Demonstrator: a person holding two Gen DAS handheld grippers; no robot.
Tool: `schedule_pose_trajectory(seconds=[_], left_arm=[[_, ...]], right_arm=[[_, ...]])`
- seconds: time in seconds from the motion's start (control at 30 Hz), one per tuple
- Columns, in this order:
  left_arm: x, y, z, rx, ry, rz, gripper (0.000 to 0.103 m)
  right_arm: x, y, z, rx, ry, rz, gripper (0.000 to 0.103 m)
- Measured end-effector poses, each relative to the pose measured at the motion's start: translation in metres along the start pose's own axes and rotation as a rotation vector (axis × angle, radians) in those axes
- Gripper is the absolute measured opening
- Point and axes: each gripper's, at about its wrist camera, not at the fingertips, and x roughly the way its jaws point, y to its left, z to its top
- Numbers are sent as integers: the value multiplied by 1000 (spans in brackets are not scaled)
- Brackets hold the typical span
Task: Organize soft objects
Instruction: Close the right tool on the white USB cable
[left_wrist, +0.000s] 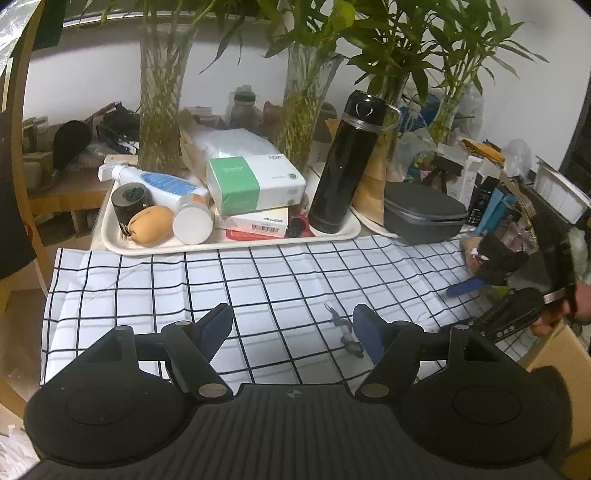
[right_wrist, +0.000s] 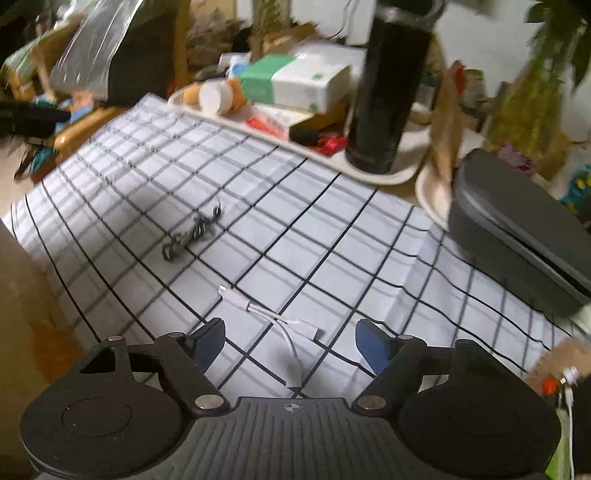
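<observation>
A white checked cloth covers the table. On it lies a small dark coiled hair tie, just left of the right finger of my left gripper, which hovers open and empty above the cloth. In the right wrist view the same hair tie lies further out on the cloth. A short white adapter cable lies flat there, running between the fingers of my right gripper. That gripper is open and its pads do not touch the cable. One blue fingertip of it shows at the right edge.
Behind the cloth a cream tray holds a black flask, a tissue box, bottles and a tan pouch. A grey zip case sits at the right. Glass vases with plants stand behind. A hand shows at the far right.
</observation>
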Motion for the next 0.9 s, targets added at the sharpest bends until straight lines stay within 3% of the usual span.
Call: schedule_pose_trajectory(seconds=[0.33,0.43,0.5,0.6,0.73,0.9], left_arm=[[10,8,3,-57,11,-14,71],[10,7,3,-46,5,-13,71],[10,6,2,-33,6,-9,71],[10,4,1,-22,6,-8,71],[9,3,1,-20,2,-11,71],[9,3,0,-15,2,-2,71]], right_arm=[[41,9,9,-167,73,-24,56],[47,4,13,-137,63,12,49],[48,0,17,-102,61,30,24],[51,-4,20,-42,68,-19,7],[50,-10,20,15,80,-30,7],[49,-5,18,-18,94,-35,8]])
